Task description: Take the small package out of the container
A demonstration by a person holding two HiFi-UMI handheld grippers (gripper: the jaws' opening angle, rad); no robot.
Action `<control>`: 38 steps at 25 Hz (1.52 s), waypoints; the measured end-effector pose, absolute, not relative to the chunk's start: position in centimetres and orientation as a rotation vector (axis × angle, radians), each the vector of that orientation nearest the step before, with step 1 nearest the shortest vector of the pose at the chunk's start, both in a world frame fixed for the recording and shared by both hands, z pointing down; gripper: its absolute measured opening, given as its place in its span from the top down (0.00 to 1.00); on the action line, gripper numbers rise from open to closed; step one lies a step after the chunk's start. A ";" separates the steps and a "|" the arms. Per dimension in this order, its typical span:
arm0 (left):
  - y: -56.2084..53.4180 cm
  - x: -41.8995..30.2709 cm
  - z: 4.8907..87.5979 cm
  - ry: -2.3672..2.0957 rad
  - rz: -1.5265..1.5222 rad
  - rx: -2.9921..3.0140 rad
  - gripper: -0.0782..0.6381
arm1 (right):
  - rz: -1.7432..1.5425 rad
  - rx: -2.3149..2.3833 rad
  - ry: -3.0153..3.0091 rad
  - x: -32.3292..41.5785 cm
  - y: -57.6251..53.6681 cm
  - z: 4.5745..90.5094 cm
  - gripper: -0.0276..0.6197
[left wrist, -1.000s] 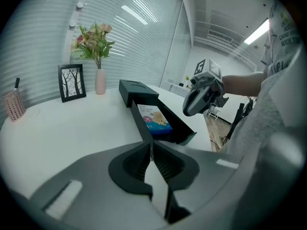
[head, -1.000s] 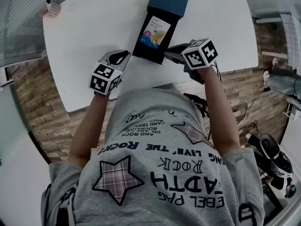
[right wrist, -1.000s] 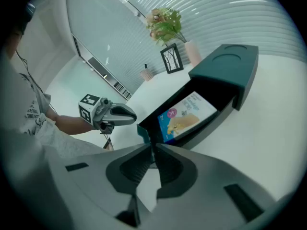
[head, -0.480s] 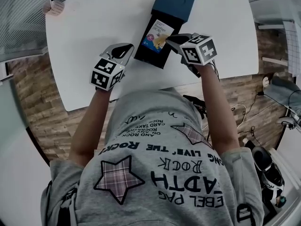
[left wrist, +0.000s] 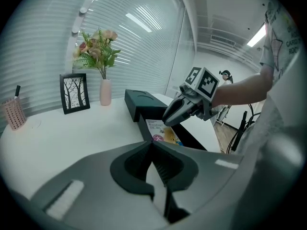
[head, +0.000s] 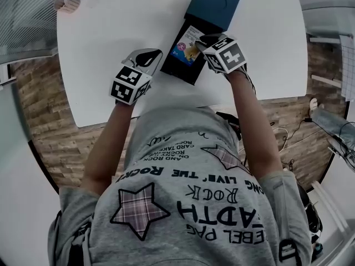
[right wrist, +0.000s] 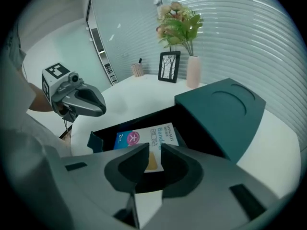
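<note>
the right tongs (head: 206,39) have swung in from beside the box (head: 178,70) and now hang over the package (head: 187,44), tips a narrow slit apart, gripping nothing. the left tongs (head: 148,55) are clenched empty, just beside the box's left wall. the package lies flat inside the open box, so the pickup looks about to begin. it is thin, glossy and printed; the box is stiff, matt, dark teal on a smooth white tabletop (head: 100,54).

The grey plastic left gripper (head: 148,55), borne on a bare outstretched forearm (head: 105,143), slants downward with its jaws pressed together on nothing, while the matching grey right gripper (head: 208,39) tips more steeply down, jaws a narrow slit apart, nothing pinched between them.
</note>
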State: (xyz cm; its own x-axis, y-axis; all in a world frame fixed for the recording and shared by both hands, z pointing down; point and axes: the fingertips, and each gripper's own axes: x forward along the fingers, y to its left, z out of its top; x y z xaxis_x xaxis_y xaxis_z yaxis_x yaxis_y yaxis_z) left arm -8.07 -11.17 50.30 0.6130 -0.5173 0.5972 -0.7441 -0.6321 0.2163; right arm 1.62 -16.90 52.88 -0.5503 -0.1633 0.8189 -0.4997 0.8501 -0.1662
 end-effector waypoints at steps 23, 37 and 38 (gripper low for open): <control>-10.6 -8.2 50.9 -0.993 0.696 2.385 0.88 | 0.250 0.077 -2.037 -1.2 -10.7 54.6 0.76; -10.3 -8.2 50.9 -0.988 0.698 2.386 0.88 | 0.345 0.266 -2.023 0.0 -13.6 54.4 0.73; -10.3 -8.1 51.0 -0.988 0.697 2.384 0.88 | 0.361 0.272 -2.013 0.1 -13.8 54.5 0.72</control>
